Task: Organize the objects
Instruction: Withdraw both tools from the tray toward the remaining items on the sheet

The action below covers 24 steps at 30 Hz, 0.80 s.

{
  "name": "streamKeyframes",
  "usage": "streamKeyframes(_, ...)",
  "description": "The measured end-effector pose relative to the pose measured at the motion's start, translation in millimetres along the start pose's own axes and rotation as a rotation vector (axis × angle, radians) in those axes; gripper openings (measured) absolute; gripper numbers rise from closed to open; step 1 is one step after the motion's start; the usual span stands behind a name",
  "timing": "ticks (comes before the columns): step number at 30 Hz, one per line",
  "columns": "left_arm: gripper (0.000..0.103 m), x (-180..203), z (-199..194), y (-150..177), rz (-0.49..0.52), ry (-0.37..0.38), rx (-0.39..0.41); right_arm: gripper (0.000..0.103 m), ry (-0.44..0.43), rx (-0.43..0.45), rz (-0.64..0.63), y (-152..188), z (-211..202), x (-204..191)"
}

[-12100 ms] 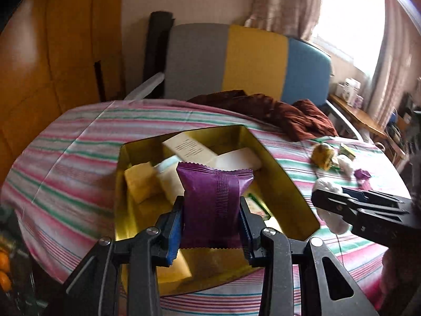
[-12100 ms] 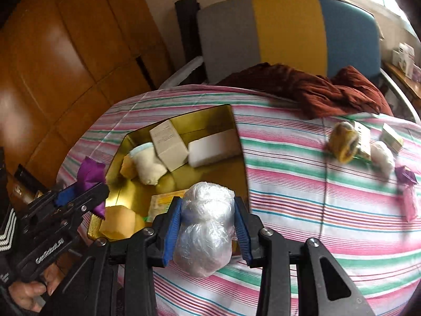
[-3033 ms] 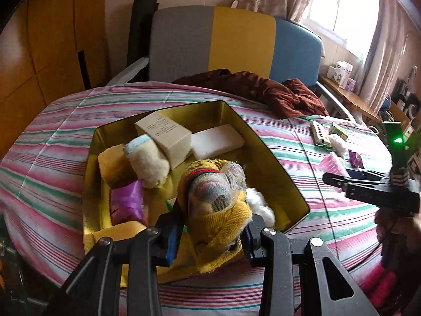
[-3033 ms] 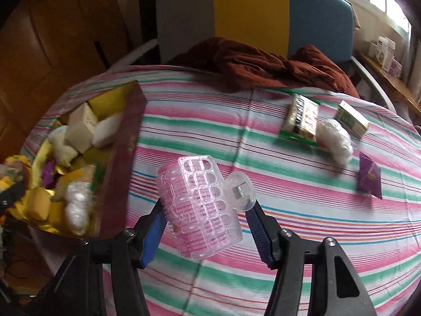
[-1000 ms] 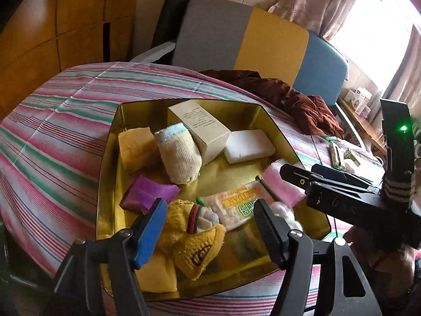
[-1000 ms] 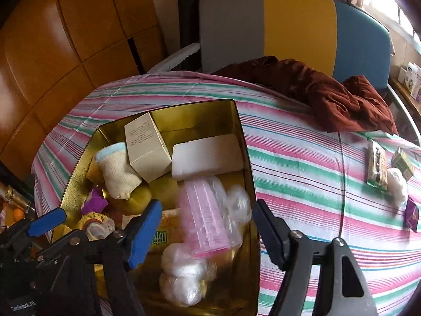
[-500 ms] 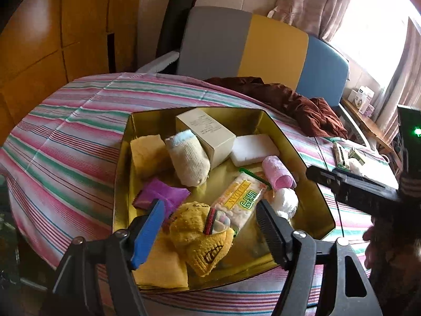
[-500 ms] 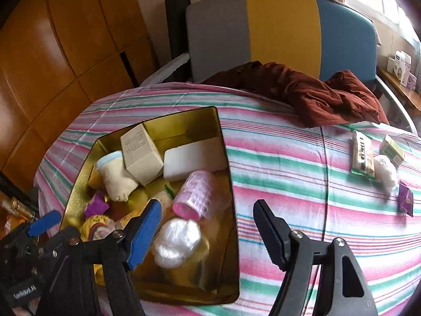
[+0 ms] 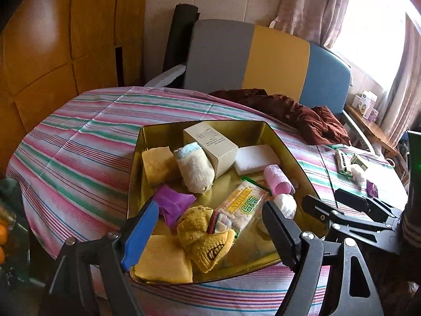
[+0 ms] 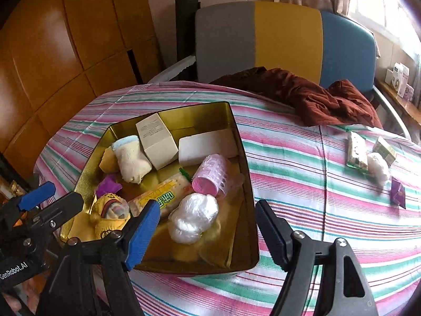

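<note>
Both claws, left claw [image 9: 210,226] and right claw [image 10: 208,226], gape wide, empty, above the gold tin [image 10: 250,197] gathering clutter; four leftovers [image 10: 368,158] wait at two o'clock

Orange-brown wooden panels [image 10: 52,52] line the left wall. Behind the striped-cloth surface [image 10: 302,184] stands a bench back [image 10: 276,39] in grey, yellow and blue, with a dark red cloth [image 10: 302,97] heaped before it. Daylight pours through the curtained window [image 9: 368,26] at right.
</note>
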<state>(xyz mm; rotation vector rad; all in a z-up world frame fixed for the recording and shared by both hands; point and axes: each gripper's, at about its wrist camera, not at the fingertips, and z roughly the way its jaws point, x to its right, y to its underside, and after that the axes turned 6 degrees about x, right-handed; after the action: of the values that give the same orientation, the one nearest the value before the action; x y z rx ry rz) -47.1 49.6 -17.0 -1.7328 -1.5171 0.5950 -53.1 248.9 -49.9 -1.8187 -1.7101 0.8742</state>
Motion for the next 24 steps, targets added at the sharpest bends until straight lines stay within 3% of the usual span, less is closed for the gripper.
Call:
streamKeyframes(11,0.084,11,-12,-1,0.042,0.008,0.029,0.079,0.039,0.024,-0.015,4,-17,0)
streamKeyframes(24,0.084,37,-14,0,0.118,0.043,0.029,0.079,0.095,0.036,0.022,6,-30,29)
